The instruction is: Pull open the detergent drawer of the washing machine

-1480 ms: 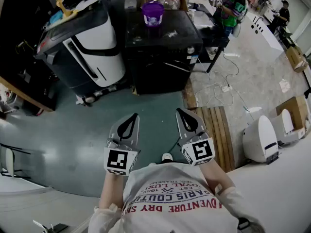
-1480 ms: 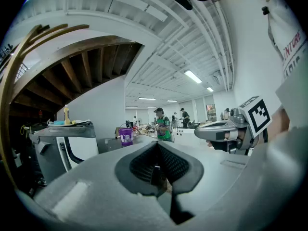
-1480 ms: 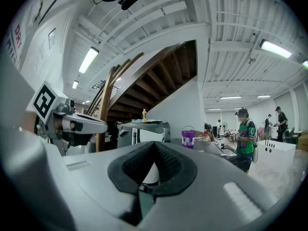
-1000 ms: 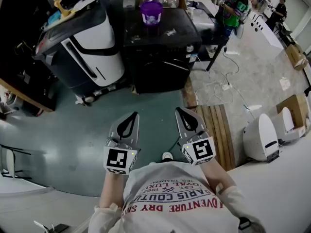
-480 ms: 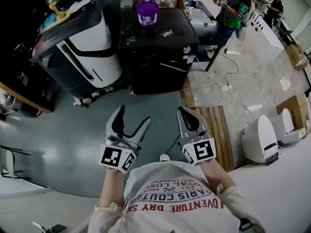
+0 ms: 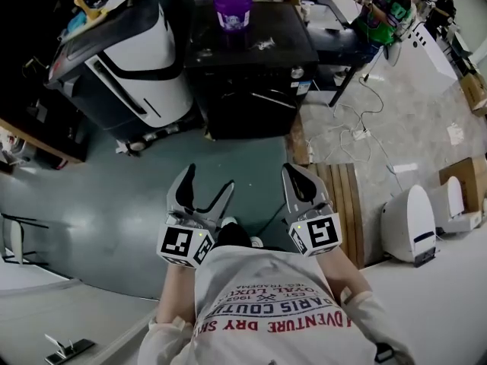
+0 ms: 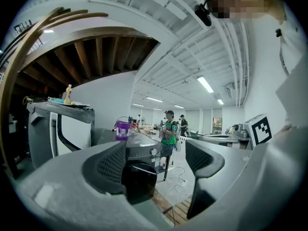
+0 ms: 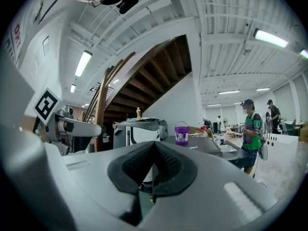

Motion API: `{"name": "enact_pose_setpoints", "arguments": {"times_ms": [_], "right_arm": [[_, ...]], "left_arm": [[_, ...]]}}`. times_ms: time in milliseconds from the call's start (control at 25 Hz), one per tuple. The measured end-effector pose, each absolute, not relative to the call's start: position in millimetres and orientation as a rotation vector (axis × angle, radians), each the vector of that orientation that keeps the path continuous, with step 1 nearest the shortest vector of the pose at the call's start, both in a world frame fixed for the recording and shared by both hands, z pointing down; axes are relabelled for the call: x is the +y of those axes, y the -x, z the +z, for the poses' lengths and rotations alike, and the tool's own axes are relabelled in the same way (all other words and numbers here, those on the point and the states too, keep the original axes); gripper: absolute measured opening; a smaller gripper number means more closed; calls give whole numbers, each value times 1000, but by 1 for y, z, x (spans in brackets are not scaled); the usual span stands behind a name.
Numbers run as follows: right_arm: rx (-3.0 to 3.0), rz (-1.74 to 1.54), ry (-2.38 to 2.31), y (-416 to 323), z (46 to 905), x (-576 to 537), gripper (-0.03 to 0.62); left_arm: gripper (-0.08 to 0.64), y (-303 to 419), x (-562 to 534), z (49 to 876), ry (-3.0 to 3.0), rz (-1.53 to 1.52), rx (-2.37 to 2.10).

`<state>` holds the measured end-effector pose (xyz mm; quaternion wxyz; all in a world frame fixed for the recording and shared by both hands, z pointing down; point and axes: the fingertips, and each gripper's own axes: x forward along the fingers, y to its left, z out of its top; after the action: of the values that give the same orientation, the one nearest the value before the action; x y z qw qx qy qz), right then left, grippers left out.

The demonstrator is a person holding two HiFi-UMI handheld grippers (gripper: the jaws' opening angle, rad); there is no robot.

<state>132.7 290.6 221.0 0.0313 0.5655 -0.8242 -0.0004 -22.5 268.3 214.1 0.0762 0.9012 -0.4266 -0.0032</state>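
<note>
The black washing machine (image 6: 251, 67) stands ahead on the floor, with a knob (image 6: 298, 73) on its front panel and a purple bucket (image 6: 232, 10) on top. I cannot make out its detergent drawer. My left gripper (image 6: 208, 179) is open; its jaws have just been opening and nothing is between them. It is still well short of the machine. In the left gripper view the washing machine (image 7: 139, 162) shows in the gap of the left gripper (image 7: 154, 160). My right gripper (image 6: 295, 175) is shut on nothing, beside the left one. The right gripper (image 8: 154, 165) points level.
A white-and-black appliance (image 6: 129, 59) stands left of the washer. A wooden pallet (image 6: 335, 196), floor cables (image 6: 350, 135) and a white device (image 6: 411, 223) lie to the right. People (image 6: 388, 6) stand at the back right. My own foot (image 6: 232, 234) shows below the grippers.
The left gripper's jaws went from shut to wide open. Both grippers and the view have moved forward toward the washing machine.
</note>
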Motion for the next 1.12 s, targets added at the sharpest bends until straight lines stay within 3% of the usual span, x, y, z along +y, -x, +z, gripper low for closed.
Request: {"name": "enact_pose_setpoints", "arguments": {"times_ms": [360,760,880,1120], "right_arm": [[-2526,12,-1711,-131,245,209,0],[-2488,4,-1696,-109,246,41,0],[-2477,10,-1695,-101,249,-5,0],[-2458,23,-1668,-85,264,-67,0]], "left_arm": [[388,31,187,245,-2595,-69,-1258],[388,48,16,257,-2570,-112,-1215],[353,59,-30,259,-2585,-99,-1223],[353,66,-88,284,-2534,-103,-1160]]}}
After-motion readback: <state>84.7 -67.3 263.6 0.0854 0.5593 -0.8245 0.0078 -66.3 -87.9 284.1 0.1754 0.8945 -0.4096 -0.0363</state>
